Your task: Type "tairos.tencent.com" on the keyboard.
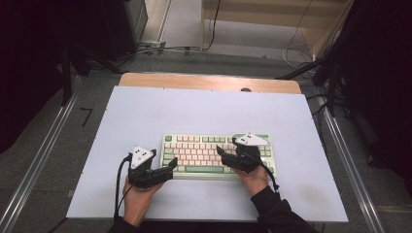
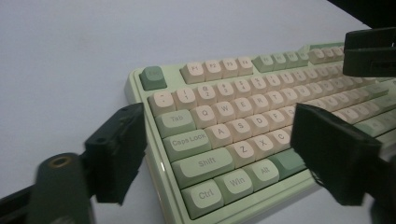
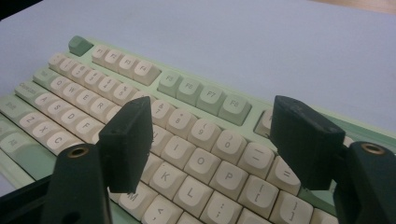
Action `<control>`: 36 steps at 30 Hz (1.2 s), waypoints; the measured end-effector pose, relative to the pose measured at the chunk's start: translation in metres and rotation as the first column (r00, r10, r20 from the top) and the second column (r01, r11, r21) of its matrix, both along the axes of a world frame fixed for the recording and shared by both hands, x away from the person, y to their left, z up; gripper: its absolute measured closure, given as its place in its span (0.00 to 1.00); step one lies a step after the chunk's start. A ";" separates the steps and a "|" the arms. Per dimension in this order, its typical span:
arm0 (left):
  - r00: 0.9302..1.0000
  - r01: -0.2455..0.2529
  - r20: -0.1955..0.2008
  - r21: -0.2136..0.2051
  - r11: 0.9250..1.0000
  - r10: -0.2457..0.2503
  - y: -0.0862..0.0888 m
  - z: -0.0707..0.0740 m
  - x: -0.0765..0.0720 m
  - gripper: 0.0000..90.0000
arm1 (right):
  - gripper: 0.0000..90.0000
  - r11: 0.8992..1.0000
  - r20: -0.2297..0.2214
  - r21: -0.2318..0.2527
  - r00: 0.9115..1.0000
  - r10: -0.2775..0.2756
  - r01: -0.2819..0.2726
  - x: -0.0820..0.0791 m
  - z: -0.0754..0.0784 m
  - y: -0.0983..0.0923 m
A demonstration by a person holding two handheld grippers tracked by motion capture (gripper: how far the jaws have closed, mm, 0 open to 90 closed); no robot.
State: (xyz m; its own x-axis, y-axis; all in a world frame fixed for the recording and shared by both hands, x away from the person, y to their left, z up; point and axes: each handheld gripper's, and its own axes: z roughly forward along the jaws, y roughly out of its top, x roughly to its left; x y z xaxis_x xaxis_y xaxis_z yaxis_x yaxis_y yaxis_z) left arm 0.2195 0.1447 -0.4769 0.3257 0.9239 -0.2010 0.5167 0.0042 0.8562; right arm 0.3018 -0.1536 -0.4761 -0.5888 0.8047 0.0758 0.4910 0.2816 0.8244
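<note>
your keyboard (image 1: 209,154) lies flat on the pale table (image 1: 145,111), near the front edge and a little right of the middle, long side square to you. your left gripper (image 1: 167,167) sits at its front-left corner with the jaws spread wide, the ctrl-and-shift corner between them but nothing pressed. your right gripper (image 1: 226,153) hovers over the right half of the keys, jaws also wide and empty, above the o, p, l cluster. treat the board as a stiff, fairly weighty slab that won't flex; its plastic case looks smooth and may slip. the keycaps likely pop off, so don't pinch them. take it by the case edge at the two short ends, low on the rim.
</note>
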 end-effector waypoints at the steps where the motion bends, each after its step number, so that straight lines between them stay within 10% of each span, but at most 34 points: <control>1: 1.000 -0.001 0.002 -0.006 1.000 0.001 0.001 0.000 0.000 0.32 | 0.30 1.000 -0.001 -0.001 1.000 -0.002 0.002 0.000 0.000 0.000; 8: 0.999 0.044 -0.029 -0.040 0.998 -0.045 0.001 -0.004 0.005 0.70 | 0.30 1.000 -0.002 -0.017 1.000 -0.009 0.009 -0.003 -0.001 -0.003; 21: 0.991 0.110 -0.076 -0.030 0.993 -0.112 -0.013 -0.008 0.024 0.98 | 0.30 0.998 0.000 -0.017 0.998 -0.061 0.061 -0.009 0.000 -0.021; 36: 0.981 0.153 -0.124 0.040 0.987 -0.147 -0.032 -0.012 0.041 1.00 | 0.30 0.991 -0.004 -0.016 0.991 -0.136 0.136 -0.018 0.000 -0.045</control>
State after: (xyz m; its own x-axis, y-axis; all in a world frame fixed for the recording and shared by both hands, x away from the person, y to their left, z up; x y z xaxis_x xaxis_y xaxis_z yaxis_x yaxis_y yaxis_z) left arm 0.2609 0.1126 -0.4893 0.4376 0.8761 -0.2023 0.6072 -0.1220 0.7852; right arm 0.2841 -0.1988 -0.4761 -0.4735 0.8784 0.0653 0.5293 0.2246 0.8181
